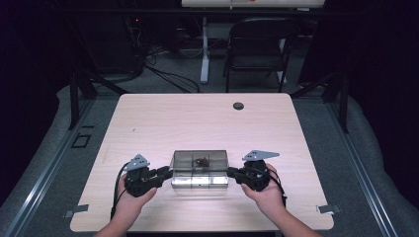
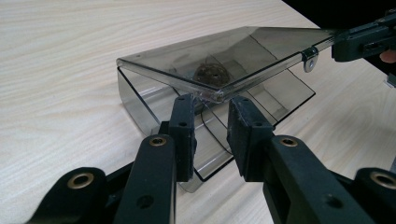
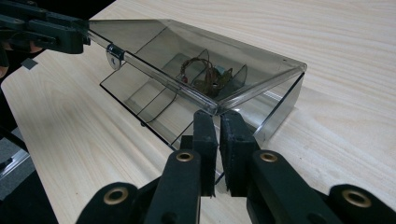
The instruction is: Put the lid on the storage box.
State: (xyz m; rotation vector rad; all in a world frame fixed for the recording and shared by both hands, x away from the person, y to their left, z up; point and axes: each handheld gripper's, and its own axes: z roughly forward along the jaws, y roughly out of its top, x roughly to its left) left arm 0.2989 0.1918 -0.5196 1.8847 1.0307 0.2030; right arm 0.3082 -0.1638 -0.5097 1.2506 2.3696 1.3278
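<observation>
Your left gripper is pinching the near corner of the lid of the smoky clear plastic box, jaws nearly closed on its thin edge; your right gripper is nipping the opposite lid corner the same way, jaws almost together. The box is sitting near the front edge of the worktop, midway between its corners, lid lifted at a slant. Judging by looks, it is handling as light, stiff, slick and brittle, so you are best holding the lid rim at the corners. A small brown tangled thing is lying inside. Your hands are cupping both grippers level, pointing inward.
</observation>
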